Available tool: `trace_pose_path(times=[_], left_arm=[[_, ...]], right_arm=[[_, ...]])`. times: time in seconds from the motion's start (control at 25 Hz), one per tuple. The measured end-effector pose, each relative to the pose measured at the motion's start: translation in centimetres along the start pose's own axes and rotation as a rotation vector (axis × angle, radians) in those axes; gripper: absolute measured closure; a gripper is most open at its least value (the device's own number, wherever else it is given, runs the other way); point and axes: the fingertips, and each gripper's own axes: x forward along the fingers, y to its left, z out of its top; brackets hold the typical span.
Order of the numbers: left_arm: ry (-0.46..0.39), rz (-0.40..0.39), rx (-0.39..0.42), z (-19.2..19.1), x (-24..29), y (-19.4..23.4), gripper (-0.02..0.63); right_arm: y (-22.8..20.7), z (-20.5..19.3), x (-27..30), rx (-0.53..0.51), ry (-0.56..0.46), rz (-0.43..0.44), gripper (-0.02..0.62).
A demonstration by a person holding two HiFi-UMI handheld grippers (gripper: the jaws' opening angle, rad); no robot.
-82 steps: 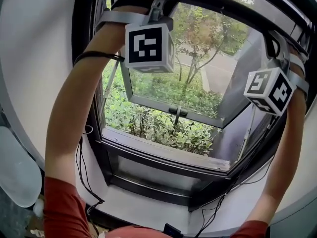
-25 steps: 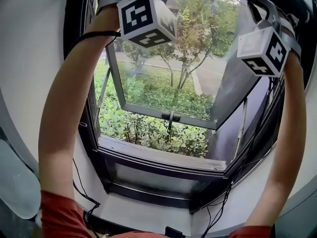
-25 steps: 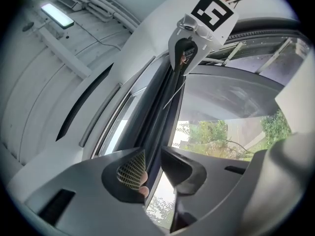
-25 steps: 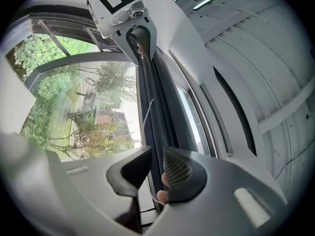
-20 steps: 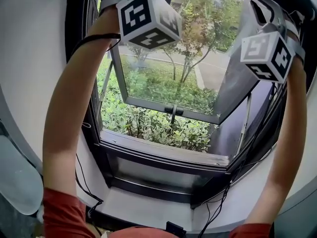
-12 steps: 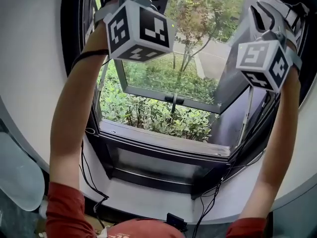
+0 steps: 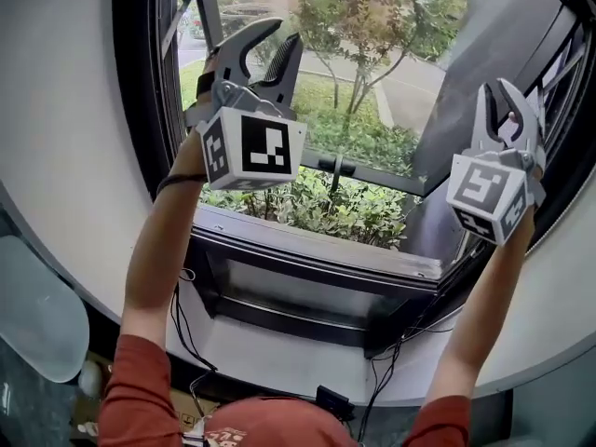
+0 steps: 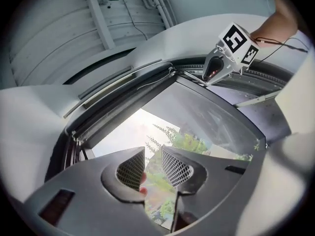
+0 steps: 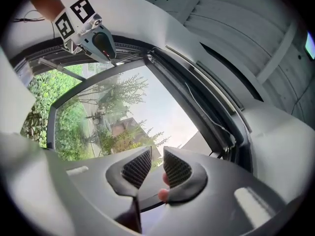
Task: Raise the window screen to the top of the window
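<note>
Jaws narrowly parted, gripping nothing: left gripper (image 7: 282,33) at the left edge of the window frame (image 7: 312,261), right gripper (image 7: 498,87) at its right edge

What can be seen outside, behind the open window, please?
Behind the window frame are leafy shrubs, a thin tree and a paved path. The left gripper and right gripper, both open and empty, cover parts of that view; what lies behind them cannot be seen.
</note>
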Motion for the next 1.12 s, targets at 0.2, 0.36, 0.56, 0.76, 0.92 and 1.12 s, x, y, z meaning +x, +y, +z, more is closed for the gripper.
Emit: trace_pose_path(times=[0.2,0.36,0.56,0.76,0.92,1.12], left_arm=[[0.070,-0.033,-0.126,-4.5,-3.5,-3.5,0.518],[0.132,-0.051,-0.200,-7.0,-7.0,-6.2,0.518],[0.231,-0.090,-0.330,-10.4,-11.9,-9.4,0.518],[0.327,-0.131,-0.382,-13.4,-15.3,-13.5,0.518],[0.358,-0.140,-0.470,-14.4,-18.0,-16.1,0.518],[0.397,-0.141,-0.541,-15.3,-21.2,-18.6,0.518]], right_arm=[[3.6,-2.2,-3.6,0.088,0.012,0.031,0.512],[6.6,-2.9,-7.2,0.163,0.002,0.074,0.512],[10.9,-4.3,-11.8,0.265,0.010,0.148,0.512],[15.0,-6.2,-14.7,0.340,0.049,0.207,0.512],[18.0,-7.3,-17.5,0.426,0.071,0.242,0.512],[20.4,-7.6,-20.4,0.577,0.067,0.218,0.512]])
